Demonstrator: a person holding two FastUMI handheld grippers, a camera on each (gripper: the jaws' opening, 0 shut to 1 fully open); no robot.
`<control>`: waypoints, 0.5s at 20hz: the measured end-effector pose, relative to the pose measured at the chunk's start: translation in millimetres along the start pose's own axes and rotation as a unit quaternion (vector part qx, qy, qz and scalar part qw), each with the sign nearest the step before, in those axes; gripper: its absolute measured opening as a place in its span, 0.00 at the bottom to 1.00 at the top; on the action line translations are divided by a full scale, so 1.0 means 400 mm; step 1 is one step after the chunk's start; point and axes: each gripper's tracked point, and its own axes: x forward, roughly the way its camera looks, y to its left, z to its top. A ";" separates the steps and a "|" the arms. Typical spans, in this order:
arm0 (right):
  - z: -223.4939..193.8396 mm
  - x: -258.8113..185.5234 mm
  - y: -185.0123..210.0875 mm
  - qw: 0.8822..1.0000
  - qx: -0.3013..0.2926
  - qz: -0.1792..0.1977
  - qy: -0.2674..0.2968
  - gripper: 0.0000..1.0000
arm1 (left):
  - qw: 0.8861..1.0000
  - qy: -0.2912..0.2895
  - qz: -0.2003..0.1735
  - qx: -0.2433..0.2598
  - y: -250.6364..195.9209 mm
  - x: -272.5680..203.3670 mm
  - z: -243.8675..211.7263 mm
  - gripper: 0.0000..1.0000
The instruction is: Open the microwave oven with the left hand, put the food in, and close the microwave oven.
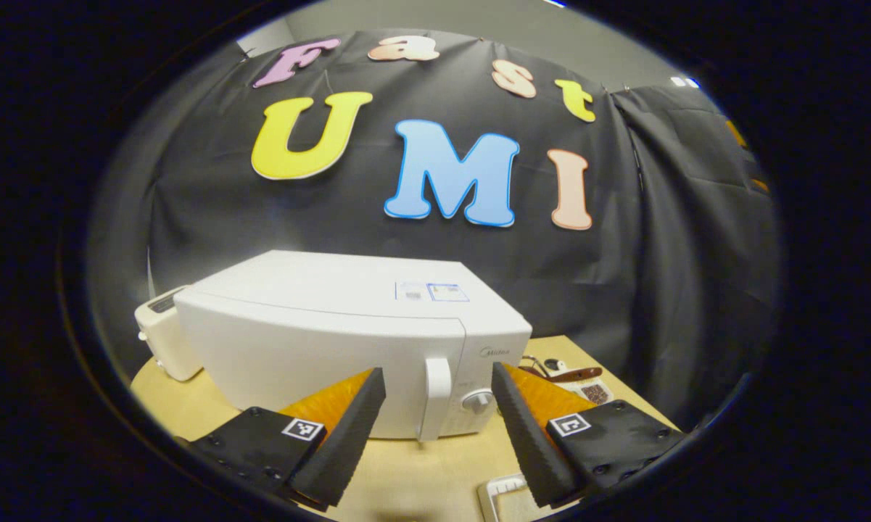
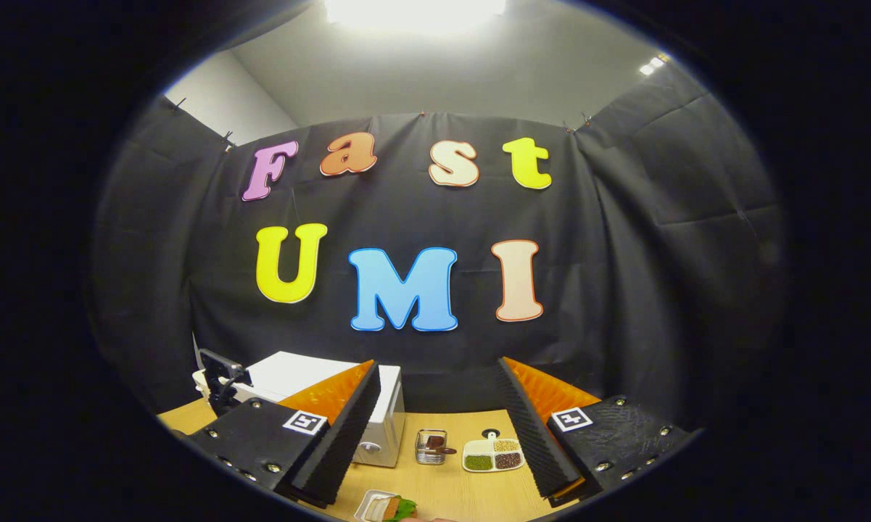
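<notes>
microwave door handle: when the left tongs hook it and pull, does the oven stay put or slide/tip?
Probably stays, with some slide risk. The microwave is a wide, low box resting flat on the table, so tipping looks unlikely. The wood top looks smooth, so a sharp tug could drag it. The handle looks like rigid moulded plastic and stands between the open left tongs, not yet gripped.

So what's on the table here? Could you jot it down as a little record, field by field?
Appliance: white box-shaped microwave oven, door closed
Door handle: white vertical bar, between the left claw fingers, untouched
Behind it: cream toaster
Food: white tray with greens, on the wooden table
Other items: small wire basket; divided dish of grains
Right claw: open, holding nothing
</notes>
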 end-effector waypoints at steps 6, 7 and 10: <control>-0.044 0.007 -0.078 0.999 0.007 -0.032 0.023 0.96 | 0.999 0.047 0.010 -0.002 0.025 0.108 -0.097 0.89; -0.049 0.008 -0.088 0.999 0.011 -0.038 0.026 0.96 | 0.999 0.049 0.015 -0.004 0.029 0.116 -0.099 0.88; -0.070 0.008 -0.104 0.998 0.013 -0.047 0.037 0.96 | 0.998 0.065 -0.003 -0.004 0.005 0.140 -0.129 0.69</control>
